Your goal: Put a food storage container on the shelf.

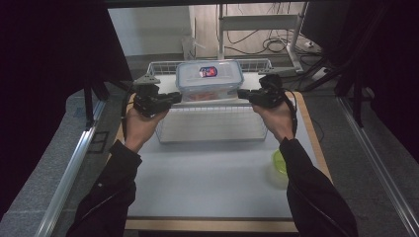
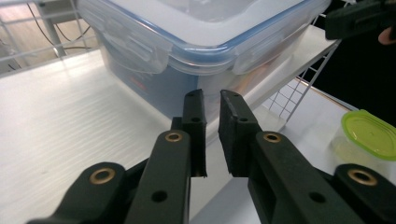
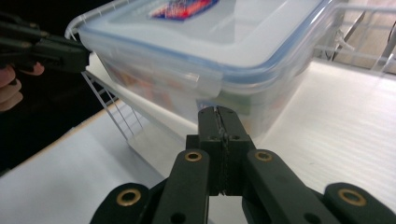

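table (image 1: 207, 182), white top, wood edge. wire basket (image 1: 212, 129) sits toward its far side, with a white floor inside.

box (image 1: 209, 79): clear plastic, blue-sealed snap lid, red-and-blue label on top, reddish contents dimly visible through the wall. it looks to rest in the far part of the basket; contact with the floor is likely but not certain from above.

left gripper (image 1: 174, 97) at the box's left end, right gripper (image 1: 243, 93) at its right end, one on each side at about the same height.

left gripper view: jaws slightly parted, nothing between them, tips just short of the box wall below the lid flap (image 2: 135, 44).
right gripper view: jaws pressed together, empty, tips close to or touching the wall under the latch (image 3: 198, 80); cannot tell which.

small tub with green lid (image 1: 279, 162) near the table's right edge, well apart from the work.

judgement: looks like a two-sided squeeze-lift of the box, or work on the end flaps; cannot tell which. for a lift, press both ends evenly, under the lid rim, and keep the tips level so the box does not tilt. avoid catching the basket wires.
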The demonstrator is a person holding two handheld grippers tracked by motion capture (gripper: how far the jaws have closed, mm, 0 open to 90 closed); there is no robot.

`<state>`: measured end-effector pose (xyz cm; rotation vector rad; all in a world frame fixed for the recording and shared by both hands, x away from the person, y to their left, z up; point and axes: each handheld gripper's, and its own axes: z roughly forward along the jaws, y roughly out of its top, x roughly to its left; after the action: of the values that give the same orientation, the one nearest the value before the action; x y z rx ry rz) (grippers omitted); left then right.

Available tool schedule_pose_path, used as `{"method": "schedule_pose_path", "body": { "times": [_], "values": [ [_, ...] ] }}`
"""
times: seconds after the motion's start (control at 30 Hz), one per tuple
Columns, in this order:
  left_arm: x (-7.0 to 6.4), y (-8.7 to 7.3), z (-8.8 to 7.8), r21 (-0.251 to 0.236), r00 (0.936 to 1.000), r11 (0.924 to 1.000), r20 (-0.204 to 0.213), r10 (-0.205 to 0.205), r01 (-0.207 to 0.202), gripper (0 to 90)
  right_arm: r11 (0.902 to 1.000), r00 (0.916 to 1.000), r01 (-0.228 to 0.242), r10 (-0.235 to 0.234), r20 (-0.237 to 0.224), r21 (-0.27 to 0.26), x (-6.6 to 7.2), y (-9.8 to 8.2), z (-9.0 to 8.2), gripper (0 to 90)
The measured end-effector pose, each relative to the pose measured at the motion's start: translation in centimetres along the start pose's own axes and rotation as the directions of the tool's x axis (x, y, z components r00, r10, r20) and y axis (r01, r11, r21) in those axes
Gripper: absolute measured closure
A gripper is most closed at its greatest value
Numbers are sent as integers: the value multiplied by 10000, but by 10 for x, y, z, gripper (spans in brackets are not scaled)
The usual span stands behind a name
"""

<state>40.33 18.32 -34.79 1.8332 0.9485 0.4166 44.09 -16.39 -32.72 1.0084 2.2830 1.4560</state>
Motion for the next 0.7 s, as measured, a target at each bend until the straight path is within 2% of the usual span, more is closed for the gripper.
{"method": "schedule_pose_path", "body": {
  "times": [0.07, 0.17, 0.33, 0.43, 0.5, 0.63, 0.7],
  "values": [
    [1, 1, 5, -107, 9998, 9998, -117, -189, 188, 822, 9999, 10000, 3, -3, -22, 119, 1, -1, 7, 894],
    [3, 3, 9, -30, 9991, 9998, -365, -206, 205, 822, 9999, 9999, -104, 103, 62, 129, -1, 1, 12, 894],
    [8, 6, 13, 27, 9981, 9990, -445, -437, 439, 821, 9990, 9990, -433, 432, 79, 76, -6, 3, 15, 895],
    [11, 7, 15, 31, 9973, 9985, -487, -551, 553, 818, 9987, 9985, -498, 495, 248, 121, -9, 5, 18, 894],
    [11, 8, 15, 22, 9971, 9984, -522, -556, 558, 818, 9982, 9982, -584, 582, 152, 109, -8, 6, 19, 892],
    [9, 7, 12, -128, 9974, 9982, -427, -584, 579, 812, 9992, 9992, -395, 395, 5, 116, -3, 2, 19, 866],
    [5, 6, 10, -98, 9984, 9990, -357, -437, 434, 804, 9995, 9996, -291, 291, -23, 129, 0, -1, 18, 840]
  ]
}}
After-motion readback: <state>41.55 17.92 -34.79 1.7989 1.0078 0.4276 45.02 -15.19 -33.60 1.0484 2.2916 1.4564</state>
